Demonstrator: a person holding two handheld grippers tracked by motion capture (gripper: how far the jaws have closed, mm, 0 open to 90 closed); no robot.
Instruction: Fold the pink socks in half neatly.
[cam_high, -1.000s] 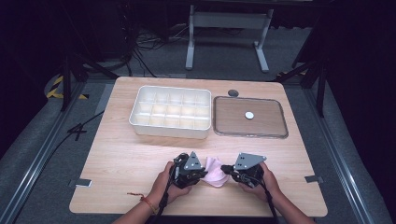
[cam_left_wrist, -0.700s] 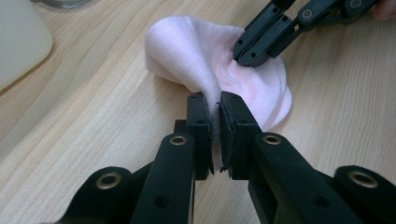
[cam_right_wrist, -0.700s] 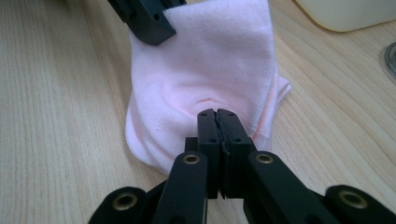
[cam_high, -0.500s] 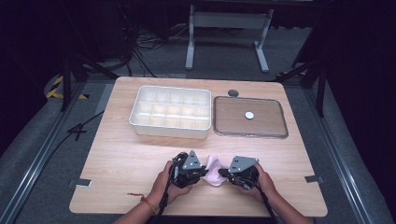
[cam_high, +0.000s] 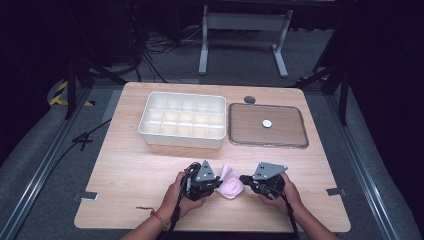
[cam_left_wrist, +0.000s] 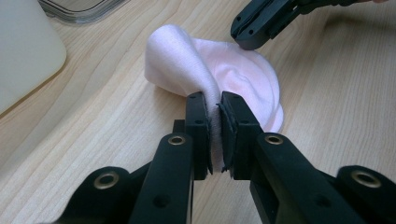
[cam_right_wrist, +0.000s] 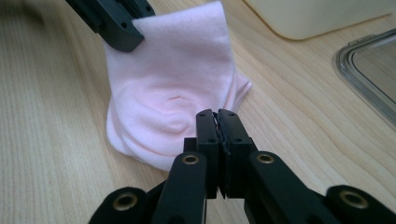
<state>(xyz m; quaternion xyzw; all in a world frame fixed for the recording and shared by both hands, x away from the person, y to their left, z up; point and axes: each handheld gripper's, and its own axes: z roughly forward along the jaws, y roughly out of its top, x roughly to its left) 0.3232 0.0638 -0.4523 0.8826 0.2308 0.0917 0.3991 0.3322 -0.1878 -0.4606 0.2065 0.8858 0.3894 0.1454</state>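
Observation:
A soft pink cloth lies bunched on the wooden table near its front edge, between the two hands. My left gripper is shut on a raised fold of the pink cloth. From the other side my right gripper has its jaws shut, tips at the near edge of the cloth; I see no fabric between the pads. In the high view the left gripper and the right gripper face each other across the cloth.
A white box with several compartments stands at the middle back. To its right lies a clear flat lid with a small white disc on it. A dark round piece sits behind the lid.
The right hand has shifted slightly toward the cloth. The left hand has stayed in place, still pinching the fold.

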